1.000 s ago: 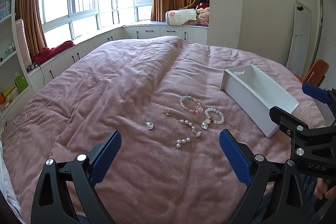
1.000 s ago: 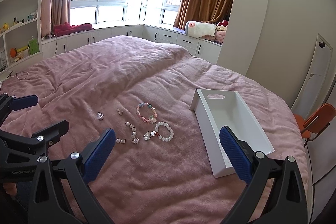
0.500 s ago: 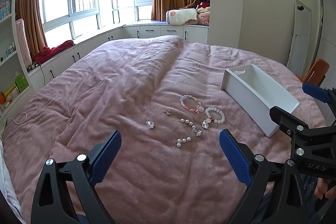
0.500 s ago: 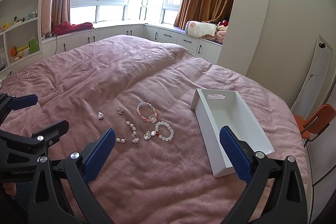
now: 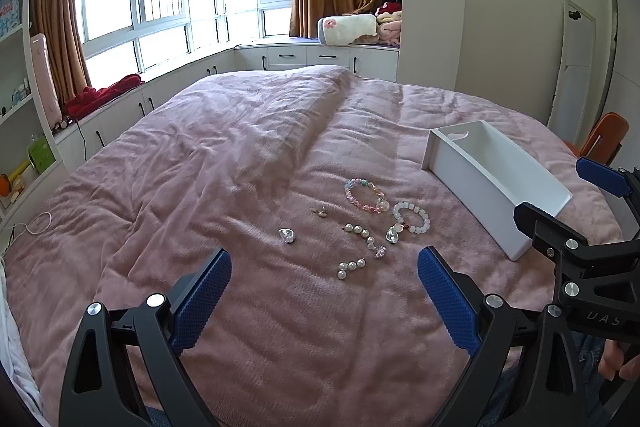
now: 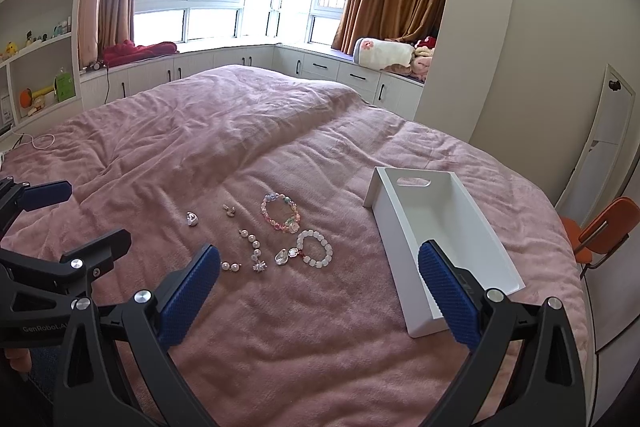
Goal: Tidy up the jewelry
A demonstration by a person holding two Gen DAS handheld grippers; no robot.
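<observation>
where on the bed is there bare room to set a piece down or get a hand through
Bare pink blanket runs between the open jaws and the jewelry. A free lane separates the white-bead bracelet from the white tray, whose inside looks empty. Crowded: pearl strand, multicolor bracelet and small earrings cluster together.

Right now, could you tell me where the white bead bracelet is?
In both views the white bead bracelet lies on the pink blanket, between the multicolored bracelet and white tray.

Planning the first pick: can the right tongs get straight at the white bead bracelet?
Probably yes: the right tongs are open and empty, and the white bead bracelet lies flat ahead of them on the pink blanket, nothing between.
</observation>
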